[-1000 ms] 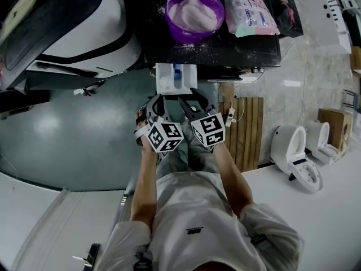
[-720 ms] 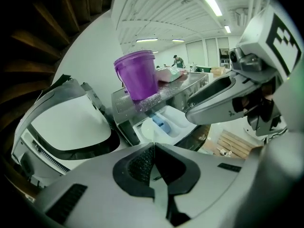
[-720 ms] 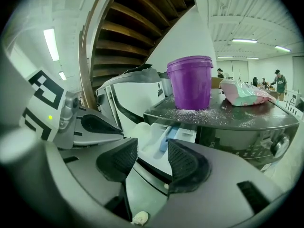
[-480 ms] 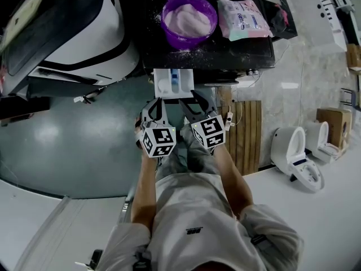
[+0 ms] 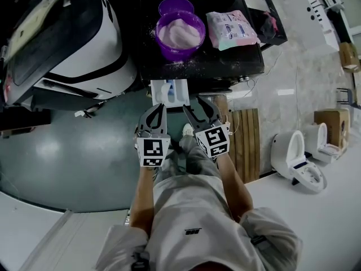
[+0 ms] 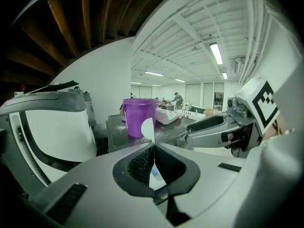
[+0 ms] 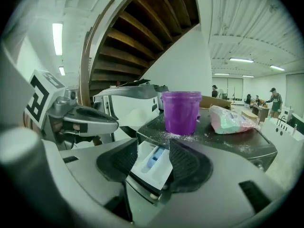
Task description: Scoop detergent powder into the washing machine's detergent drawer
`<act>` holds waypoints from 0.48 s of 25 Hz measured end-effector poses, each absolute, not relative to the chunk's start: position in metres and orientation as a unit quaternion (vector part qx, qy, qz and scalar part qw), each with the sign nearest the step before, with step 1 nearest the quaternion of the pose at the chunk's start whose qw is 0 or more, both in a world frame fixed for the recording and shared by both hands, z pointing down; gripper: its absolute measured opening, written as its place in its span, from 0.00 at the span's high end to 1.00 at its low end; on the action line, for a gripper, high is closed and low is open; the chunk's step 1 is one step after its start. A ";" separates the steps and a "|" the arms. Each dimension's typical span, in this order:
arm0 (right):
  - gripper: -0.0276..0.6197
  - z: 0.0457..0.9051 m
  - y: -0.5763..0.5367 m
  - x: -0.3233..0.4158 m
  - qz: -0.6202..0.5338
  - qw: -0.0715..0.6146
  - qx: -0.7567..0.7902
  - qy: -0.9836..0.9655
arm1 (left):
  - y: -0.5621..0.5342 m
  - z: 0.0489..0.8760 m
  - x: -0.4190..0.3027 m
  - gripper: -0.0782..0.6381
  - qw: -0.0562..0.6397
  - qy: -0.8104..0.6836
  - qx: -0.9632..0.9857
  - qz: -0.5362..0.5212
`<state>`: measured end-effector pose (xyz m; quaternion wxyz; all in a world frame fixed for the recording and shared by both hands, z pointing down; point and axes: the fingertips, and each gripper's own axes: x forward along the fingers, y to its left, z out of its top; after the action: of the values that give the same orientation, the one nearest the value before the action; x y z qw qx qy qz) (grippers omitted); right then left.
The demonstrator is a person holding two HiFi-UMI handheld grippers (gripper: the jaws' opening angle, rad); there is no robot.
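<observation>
The carrying surface is the dark, flat washing machine top [image 5: 225, 61]. A purple tub [image 5: 180, 35] stands upright on it towards the left, filled with white powder [image 5: 179, 34]. A smaller purple container [image 5: 176, 6] stands just behind the tub, close against it. To the tub's right lies a flat pink-and-green packet [image 5: 231, 29], near the tub but apart from it. Loose grains of spilled powder [image 5: 194, 64] are scattered over the top around the tub's base and along the front edge. At the far right corner lies a dark item [image 5: 269, 24], possibly cloth; the view is too dim to identify it.
</observation>
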<state>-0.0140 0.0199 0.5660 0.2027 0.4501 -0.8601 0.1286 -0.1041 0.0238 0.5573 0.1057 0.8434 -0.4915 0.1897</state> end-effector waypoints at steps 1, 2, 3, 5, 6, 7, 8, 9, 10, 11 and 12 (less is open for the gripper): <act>0.65 0.562 0.022 -0.011 0.124 0.203 0.456 -0.858 | 0.025 0.554 -0.102 0.87 0.104 -0.488 0.847 0.186; 0.65 0.558 0.024 -0.008 0.120 0.204 0.462 -0.855 | 0.027 0.551 -0.101 0.87 0.103 -0.484 0.849 0.183; 0.65 0.556 0.026 -0.005 0.118 0.205 0.467 -0.852 | 0.029 0.549 -0.100 0.87 0.100 -0.481 0.851 0.183; 0.65 0.550 0.030 0.000 0.115 0.204 0.476 -0.848 | 0.033 0.546 -0.098 0.87 0.098 -0.476 0.855 0.183; 0.65 0.548 0.033 0.002 0.114 0.202 0.480 -0.846 | 0.035 0.545 -0.097 0.87 0.098 -0.473 0.856 0.183; 0.65 0.545 0.036 0.003 0.113 0.201 0.484 -0.844 | 0.038 0.544 -0.097 0.87 0.098 -0.470 0.858 0.183; 0.65 0.542 0.039 0.004 0.112 0.199 0.487 -0.843 | 0.040 0.542 -0.097 0.87 0.098 -0.468 0.859 0.182; 0.65 0.540 0.042 0.005 0.111 0.197 0.490 -0.842 | 0.042 0.541 -0.097 0.87 0.098 -0.466 0.861 0.180; 0.65 0.538 0.045 0.005 0.110 0.196 0.492 -0.841 | 0.044 0.539 -0.097 0.87 0.097 -0.464 0.862 0.179; 0.65 0.536 0.047 0.005 0.110 0.195 0.495 -0.840 | 0.045 0.537 -0.097 0.87 0.096 -0.462 0.864 0.178; 0.65 0.534 0.049 0.006 0.109 0.194 0.497 -0.839 | 0.047 0.535 -0.097 0.87 0.095 -0.460 0.865 0.176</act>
<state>0.0055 0.0492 0.5345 0.1942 0.4968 -0.8388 0.1091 -0.0972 0.0468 0.5347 0.0950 0.8652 -0.4599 0.1760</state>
